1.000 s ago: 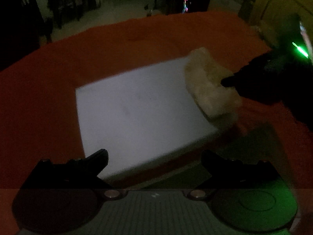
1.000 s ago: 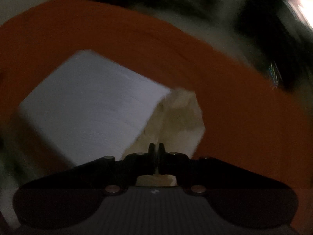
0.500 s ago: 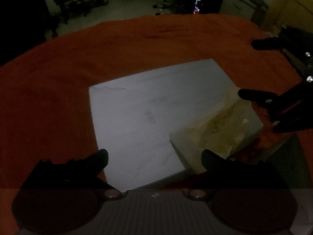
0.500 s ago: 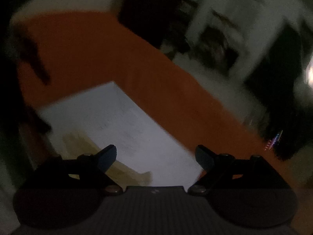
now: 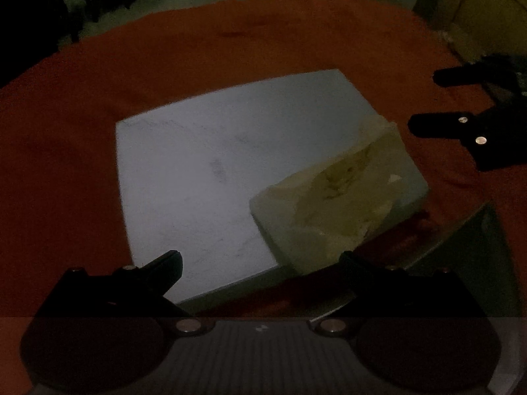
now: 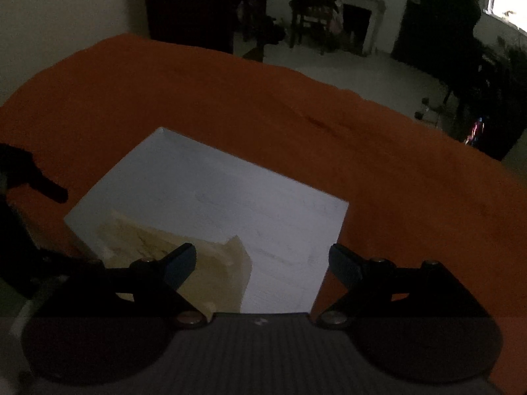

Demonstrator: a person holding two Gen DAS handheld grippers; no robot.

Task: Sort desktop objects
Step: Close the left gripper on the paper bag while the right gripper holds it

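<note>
While a crumpled yellowish cloth (image 5: 342, 194) lies on one corner of the white board (image 5: 204, 171), which rests on the orange tablecloth (image 5: 230, 52), the left gripper (image 5: 260, 263) hovers just off the board's near edge, released and empty, and the right gripper (image 6: 262, 260) hangs spread above that cloth-covered corner, touching nothing.

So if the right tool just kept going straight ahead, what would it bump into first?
Probably the white board: it fills the gap between the open right tool's fingers. The yellowish cloth lies just left, though depth is unclear.
</note>
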